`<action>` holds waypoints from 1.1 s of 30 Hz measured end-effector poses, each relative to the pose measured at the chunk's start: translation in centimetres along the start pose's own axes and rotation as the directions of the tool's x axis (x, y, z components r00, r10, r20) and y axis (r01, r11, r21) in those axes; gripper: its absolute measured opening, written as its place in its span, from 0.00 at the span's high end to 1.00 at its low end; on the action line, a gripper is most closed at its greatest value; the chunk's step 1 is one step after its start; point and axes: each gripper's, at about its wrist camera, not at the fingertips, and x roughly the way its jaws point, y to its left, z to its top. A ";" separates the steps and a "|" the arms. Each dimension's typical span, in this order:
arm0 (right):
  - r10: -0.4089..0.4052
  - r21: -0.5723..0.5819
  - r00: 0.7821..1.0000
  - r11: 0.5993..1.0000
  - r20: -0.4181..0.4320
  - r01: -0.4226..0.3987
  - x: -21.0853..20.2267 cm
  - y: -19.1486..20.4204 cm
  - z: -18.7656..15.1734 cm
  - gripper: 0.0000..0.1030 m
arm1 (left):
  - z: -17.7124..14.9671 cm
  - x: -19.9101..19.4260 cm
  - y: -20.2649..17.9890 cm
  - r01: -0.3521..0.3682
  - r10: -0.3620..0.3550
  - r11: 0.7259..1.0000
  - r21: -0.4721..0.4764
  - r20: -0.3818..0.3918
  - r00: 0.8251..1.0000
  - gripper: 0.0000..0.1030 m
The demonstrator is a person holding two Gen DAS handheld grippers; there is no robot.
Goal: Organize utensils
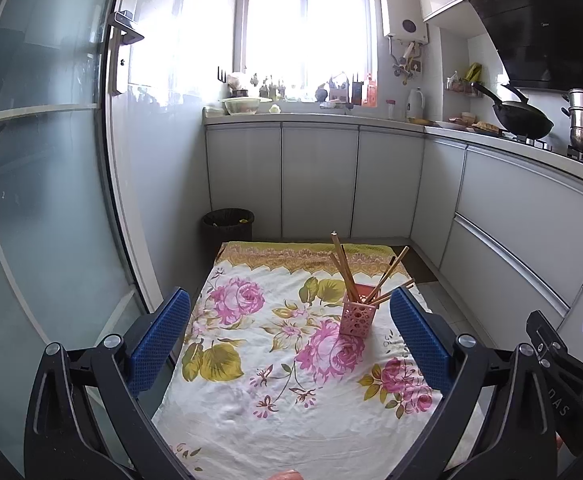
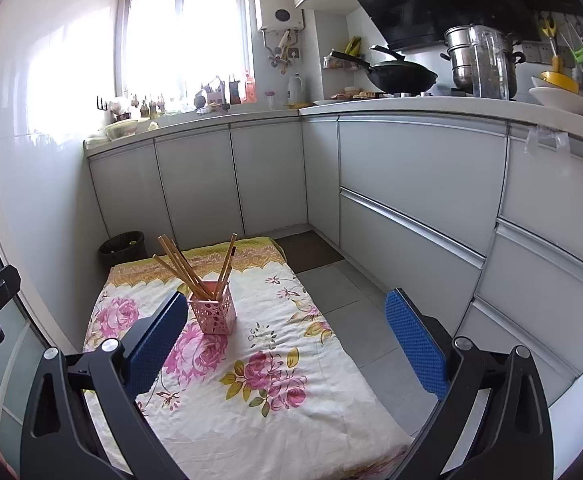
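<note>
Wooden chopsticks [image 1: 345, 270] stand in a pink perforated holder [image 1: 356, 317] toward the floral cloth's [image 1: 251, 400] far edge; left gripper [image 1: 289, 340] and right gripper [image 2: 285, 344] both have fingers spread, empty.

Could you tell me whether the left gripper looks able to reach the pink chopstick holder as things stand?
Probably yes: the left gripper is open, and the pink holder stands upright ahead on the floral cloth, nothing between them, though the chopsticks lean outward above it.

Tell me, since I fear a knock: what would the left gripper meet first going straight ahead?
Probably the floral cloth: the open left gripper points slightly down over a bare stretch of it. The pink holder with chopsticks stands right of centre, near the right finger's line, so a brush there is possible; depth is unclear.
</note>
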 end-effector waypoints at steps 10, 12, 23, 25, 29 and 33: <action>0.004 0.001 1.000 1.000 -0.009 -0.004 0.6 0.1 -0.2 0.06 | -0.2 0.7 0.0 0.001 -0.001 1.000 -0.005 -0.014 1.000 0.07; 0.007 0.003 1.000 1.000 -0.010 -0.007 0.6 0.1 -0.2 0.06 | -0.2 0.8 0.0 0.002 -0.002 1.000 -0.006 -0.015 1.000 0.07; 0.015 0.007 1.000 1.000 -0.014 -0.015 0.8 0.4 -0.4 0.06 | -0.3 1.0 -0.2 0.005 -0.005 1.000 -0.008 -0.020 1.000 0.07; 0.018 0.007 1.000 1.000 -0.015 -0.017 0.8 0.5 -0.5 0.06 | -0.3 1.1 -0.2 0.004 -0.005 1.000 -0.009 -0.020 1.000 0.07; 0.020 0.006 1.000 1.000 -0.013 -0.020 0.6 0.6 -0.6 0.06 | -0.4 1.1 -0.3 0.004 -0.004 1.000 -0.007 -0.022 1.000 0.07; 0.021 0.007 1.000 1.000 -0.012 -0.021 0.6 0.7 -0.6 0.06 | -0.4 1.2 -0.4 0.003 -0.004 1.000 -0.009 -0.021 1.000 0.07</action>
